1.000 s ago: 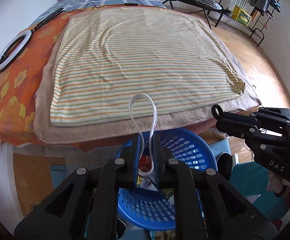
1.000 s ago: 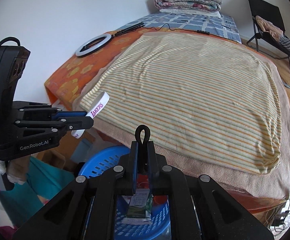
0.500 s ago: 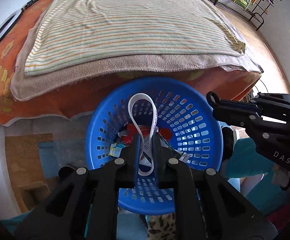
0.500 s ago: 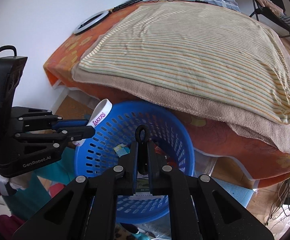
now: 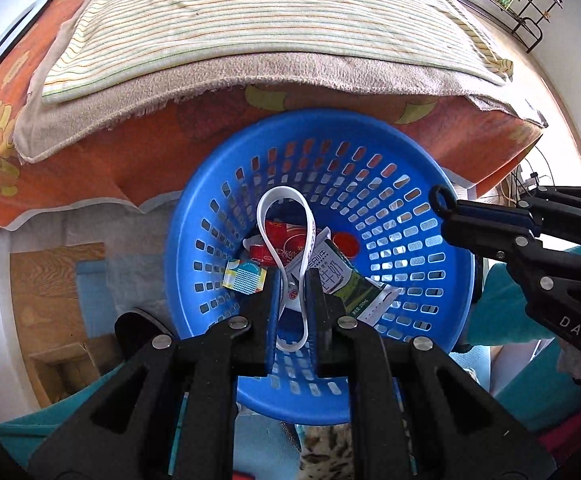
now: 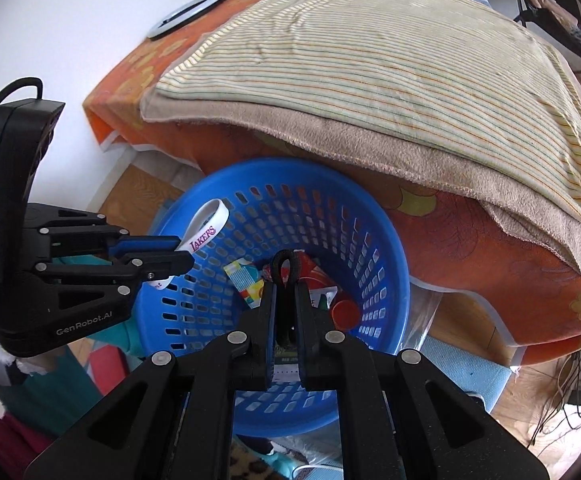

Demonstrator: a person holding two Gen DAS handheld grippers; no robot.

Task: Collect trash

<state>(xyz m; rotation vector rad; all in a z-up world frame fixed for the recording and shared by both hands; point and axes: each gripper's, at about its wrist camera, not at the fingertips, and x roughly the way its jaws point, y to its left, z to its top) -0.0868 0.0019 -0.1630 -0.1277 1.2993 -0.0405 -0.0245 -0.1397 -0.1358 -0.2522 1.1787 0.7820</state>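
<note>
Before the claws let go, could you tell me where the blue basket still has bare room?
The round blue plastic basket is bare along its slotted walls and near floor. Its middle is crowded: green-white milk carton, red wrapper, patterned small box.

Left wrist view: looks steeply down along its fingers into the basket, close above it, bed beyond. Right wrist view: same downward aim, from the basket's right. Shared: basket, bed edge; each view catches the other gripper.
</note>
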